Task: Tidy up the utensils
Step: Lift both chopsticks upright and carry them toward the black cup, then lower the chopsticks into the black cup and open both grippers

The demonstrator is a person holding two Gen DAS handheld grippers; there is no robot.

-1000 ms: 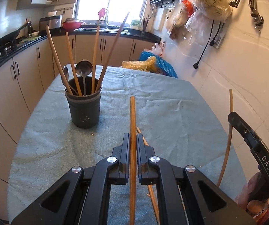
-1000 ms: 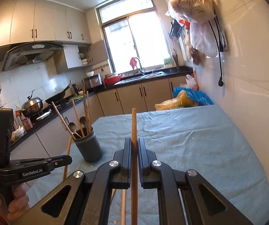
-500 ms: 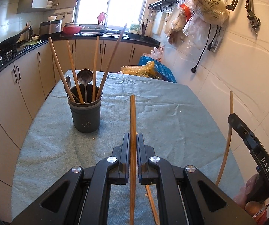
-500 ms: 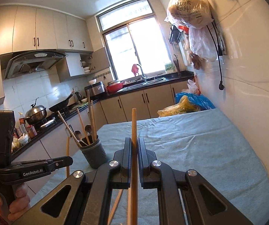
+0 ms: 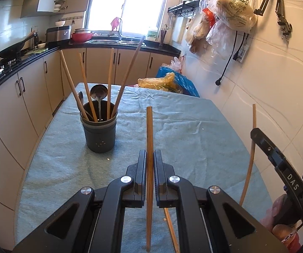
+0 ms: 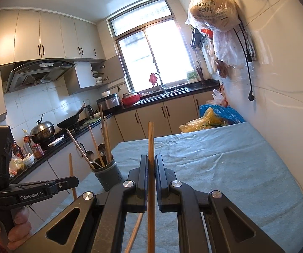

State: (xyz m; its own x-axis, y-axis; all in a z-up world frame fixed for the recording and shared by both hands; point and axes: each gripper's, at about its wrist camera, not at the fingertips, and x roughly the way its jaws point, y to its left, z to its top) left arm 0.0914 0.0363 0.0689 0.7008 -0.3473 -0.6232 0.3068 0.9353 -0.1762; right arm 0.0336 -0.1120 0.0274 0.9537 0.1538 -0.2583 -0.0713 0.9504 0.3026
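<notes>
A dark grey utensil holder (image 5: 99, 133) stands on the left of the cloth-covered table (image 5: 193, 139), holding several wooden chopsticks and two metal spoons; it also shows in the right wrist view (image 6: 107, 176). My left gripper (image 5: 149, 154) is shut on a wooden chopstick (image 5: 149, 130), held upright above the table's near end. My right gripper (image 6: 150, 158) is shut on another wooden chopstick (image 6: 150, 139), raised to the right of the left one. One more chopstick (image 5: 170, 229) lies on the cloth under the left gripper.
Yellow and blue plastic bags (image 5: 170, 83) sit at the table's far end. A tiled wall with hanging bags (image 5: 233, 14) and a dangling cord runs along the right. Kitchen cabinets and a counter (image 5: 14, 80) with pots line the left.
Both grippers have risen and drawn back with their chopsticks, so the holder looks smaller and farther. Both stay shut.
</notes>
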